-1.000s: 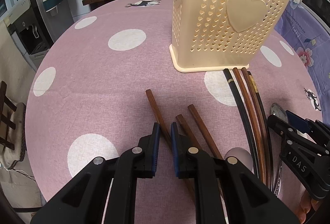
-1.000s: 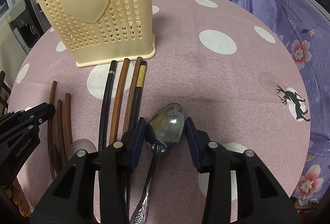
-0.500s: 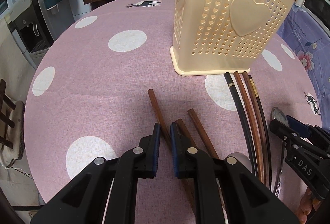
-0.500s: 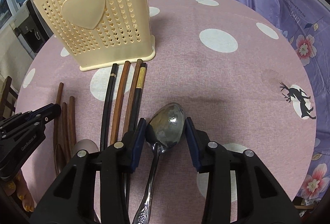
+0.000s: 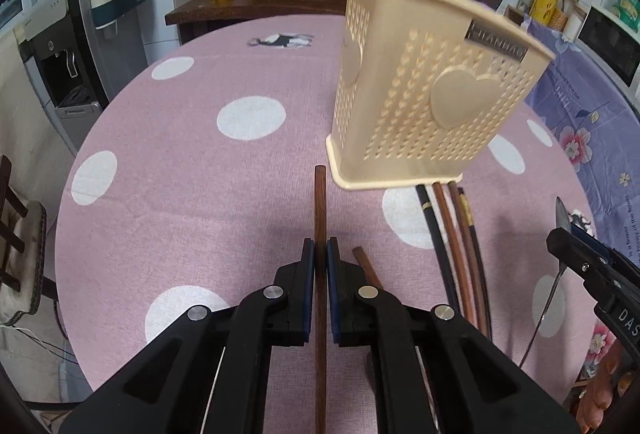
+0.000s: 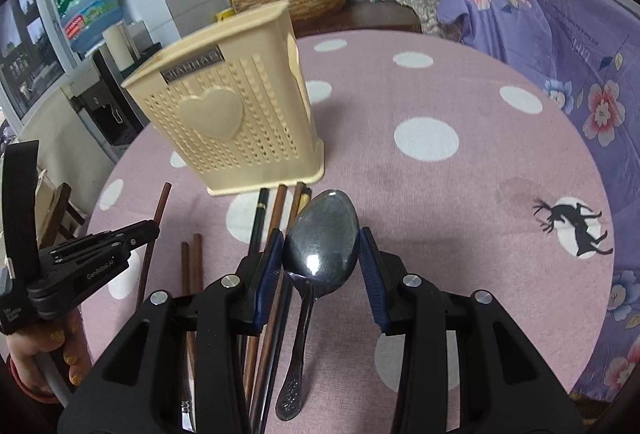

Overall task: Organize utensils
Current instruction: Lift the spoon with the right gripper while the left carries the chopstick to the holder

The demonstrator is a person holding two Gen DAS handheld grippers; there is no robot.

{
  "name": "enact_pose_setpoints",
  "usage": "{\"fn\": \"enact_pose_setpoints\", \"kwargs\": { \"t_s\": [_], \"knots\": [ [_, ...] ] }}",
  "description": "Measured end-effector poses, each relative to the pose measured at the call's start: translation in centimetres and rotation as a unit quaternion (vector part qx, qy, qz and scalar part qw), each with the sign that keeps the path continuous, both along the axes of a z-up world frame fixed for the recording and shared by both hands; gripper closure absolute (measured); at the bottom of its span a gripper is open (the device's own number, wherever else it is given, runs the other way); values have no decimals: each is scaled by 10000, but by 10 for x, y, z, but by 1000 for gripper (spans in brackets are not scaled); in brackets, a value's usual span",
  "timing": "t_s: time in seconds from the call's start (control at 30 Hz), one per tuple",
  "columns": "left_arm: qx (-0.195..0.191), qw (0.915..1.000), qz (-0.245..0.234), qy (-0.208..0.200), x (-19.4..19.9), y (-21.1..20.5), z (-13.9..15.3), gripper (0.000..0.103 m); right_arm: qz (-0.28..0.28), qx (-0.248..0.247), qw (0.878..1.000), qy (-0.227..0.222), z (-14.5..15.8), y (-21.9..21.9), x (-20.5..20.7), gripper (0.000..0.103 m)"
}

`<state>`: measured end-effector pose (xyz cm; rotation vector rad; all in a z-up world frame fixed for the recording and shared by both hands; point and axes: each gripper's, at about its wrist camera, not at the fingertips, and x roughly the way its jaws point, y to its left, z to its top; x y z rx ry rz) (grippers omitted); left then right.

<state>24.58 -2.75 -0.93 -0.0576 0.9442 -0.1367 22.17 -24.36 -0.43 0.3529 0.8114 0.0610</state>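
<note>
My left gripper (image 5: 321, 260) is clenched on 1 brown chopstick (image 5: 320, 202), its tip just beside the base of the cream utensil holder (image 5: 424, 106). My right gripper (image 6: 320, 254) grasps the metal spoon (image 6: 322, 238) by its bowl, handle hanging down. 4 more chopsticks (image 5: 452, 226) lie on the pink dotted tablecloth (image 5: 200, 194) before the holder, 2 brown sticks (image 6: 191, 266) nearer my left.
</note>
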Motion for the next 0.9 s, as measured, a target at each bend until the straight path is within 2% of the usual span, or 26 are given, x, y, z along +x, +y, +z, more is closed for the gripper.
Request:
{"fn": "enact_pose_setpoints", "kwargs": {
  "t_s": [0.3, 0.47, 0.9],
  "knots": [
    [-268, 9963, 56, -810, -17, 11, 54, 96, 157, -111, 9982, -575, 38, -5, -21, 64],
    [-283, 9939, 59, -1066, -23, 12, 69, 96, 151, -138, 9974, -688, 49, -9, -27, 64],
    [-277, 9916, 30, -1261, -29, 14, 80, 96, 135, -146, 9963, -839, 49, -9, -31, 64]
  ]
}}
